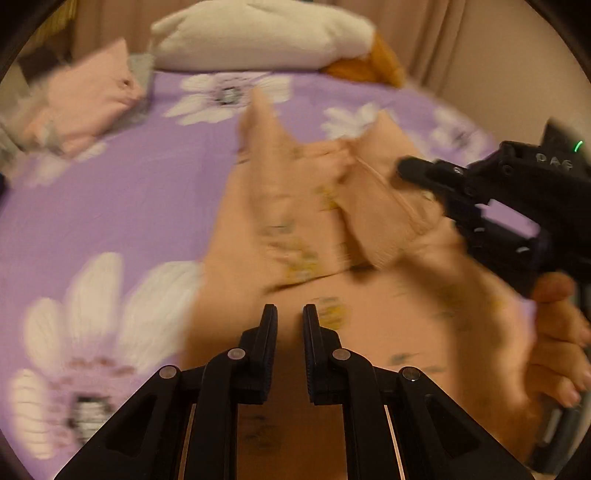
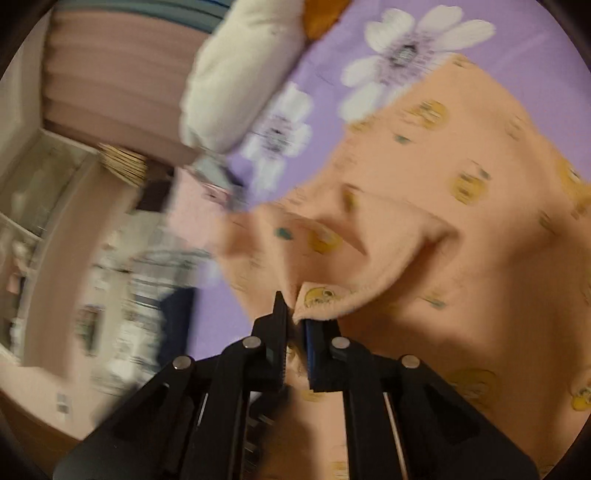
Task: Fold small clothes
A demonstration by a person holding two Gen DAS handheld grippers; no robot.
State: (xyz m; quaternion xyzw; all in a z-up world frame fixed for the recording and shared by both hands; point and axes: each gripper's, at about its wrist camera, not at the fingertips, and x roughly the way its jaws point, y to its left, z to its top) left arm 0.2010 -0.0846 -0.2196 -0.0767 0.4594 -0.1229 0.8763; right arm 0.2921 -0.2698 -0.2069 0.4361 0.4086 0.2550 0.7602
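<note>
A peach garment (image 1: 306, 229) with yellow and teal prints lies on the purple flowered bedsheet (image 1: 110, 192). It also fills the right wrist view (image 2: 461, 229). My left gripper (image 1: 290, 314) hovers over the garment's near part, its jaws a little apart with nothing between them. My right gripper (image 2: 293, 314) is shut on an edge of the peach garment and lifts it into a fold. In the left wrist view the right gripper (image 1: 406, 171) comes in from the right, over a raised flap of the garment. Both views are blurred by motion.
A white pillow (image 1: 258, 35) and an orange cushion (image 1: 373, 62) lie at the head of the bed. A pink folded garment (image 1: 92, 99) lies at the far left. Beyond the bed edge are a shelf unit (image 2: 44, 192) and clutter.
</note>
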